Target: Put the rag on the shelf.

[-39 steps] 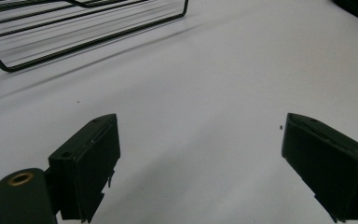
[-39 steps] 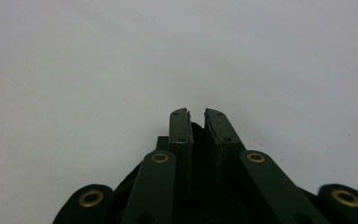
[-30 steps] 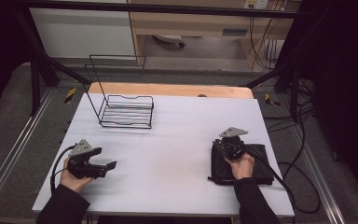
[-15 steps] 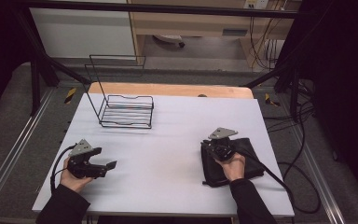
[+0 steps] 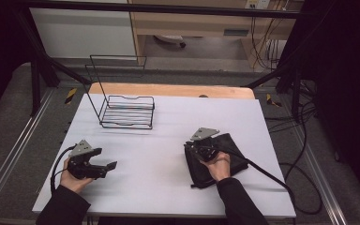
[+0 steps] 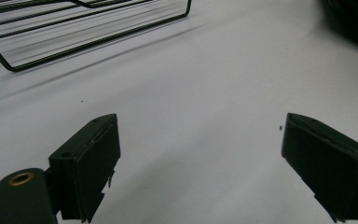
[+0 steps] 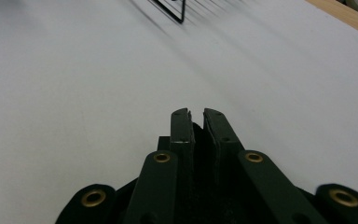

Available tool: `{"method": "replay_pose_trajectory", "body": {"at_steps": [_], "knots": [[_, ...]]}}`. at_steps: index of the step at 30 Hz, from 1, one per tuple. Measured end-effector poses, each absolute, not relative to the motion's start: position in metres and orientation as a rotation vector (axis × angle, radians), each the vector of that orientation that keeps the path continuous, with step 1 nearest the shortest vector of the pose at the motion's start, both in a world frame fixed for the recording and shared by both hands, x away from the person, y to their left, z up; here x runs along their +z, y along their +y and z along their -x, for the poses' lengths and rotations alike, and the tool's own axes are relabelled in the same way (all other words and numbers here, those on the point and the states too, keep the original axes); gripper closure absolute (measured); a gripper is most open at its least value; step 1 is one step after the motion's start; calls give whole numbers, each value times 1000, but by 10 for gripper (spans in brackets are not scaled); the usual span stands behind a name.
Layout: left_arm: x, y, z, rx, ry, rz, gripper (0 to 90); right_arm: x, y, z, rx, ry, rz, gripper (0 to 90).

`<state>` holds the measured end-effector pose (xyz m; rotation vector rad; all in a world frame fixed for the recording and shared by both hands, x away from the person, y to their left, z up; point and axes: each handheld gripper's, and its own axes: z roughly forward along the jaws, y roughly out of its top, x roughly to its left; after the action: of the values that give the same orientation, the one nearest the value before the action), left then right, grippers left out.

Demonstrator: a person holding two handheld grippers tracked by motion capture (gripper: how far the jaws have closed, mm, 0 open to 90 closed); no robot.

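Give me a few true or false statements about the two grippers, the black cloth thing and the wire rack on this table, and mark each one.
1. The left gripper has its jaws wide apart with nothing between them. True.
2. The right gripper stands wide open. False: its jaws are nearly together, and a bit of dark material seems to sit between them.
3. The black fabric item lies inside the wire rack. False: it lies on the white table, apart from the rack.
4. The wire rack holds nothing. True.
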<state>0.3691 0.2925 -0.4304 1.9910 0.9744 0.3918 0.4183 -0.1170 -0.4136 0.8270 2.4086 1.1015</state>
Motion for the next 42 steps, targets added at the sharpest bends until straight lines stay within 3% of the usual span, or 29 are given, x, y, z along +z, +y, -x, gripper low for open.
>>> {"method": "replay_pose_trajectory", "body": {"at_steps": [19,30,35,36,39,41,42], "knots": [[-430,294,-369,393,977,-1990,113,-417,-36,-411,1129,2556,-635,832],[-430,293,-369,390,983,-1993,113,-433,-19,-406,1123,2621,-582,825],[-430,293,-370,386,988,-2000,113,-442,-15,-407,1154,2607,-640,699],[-430,293,-370,386,989,-2000,113,-440,-15,-408,1196,2580,-692,580],[-430,292,-370,382,996,-2001,117,-431,-19,-411,1207,2566,-734,411],[-430,292,-370,376,1005,-2006,115,-427,-22,-412,1189,2571,-761,375],[-430,291,-370,375,1007,-2011,115,-421,-31,-414,1189,2558,-796,287]]}}
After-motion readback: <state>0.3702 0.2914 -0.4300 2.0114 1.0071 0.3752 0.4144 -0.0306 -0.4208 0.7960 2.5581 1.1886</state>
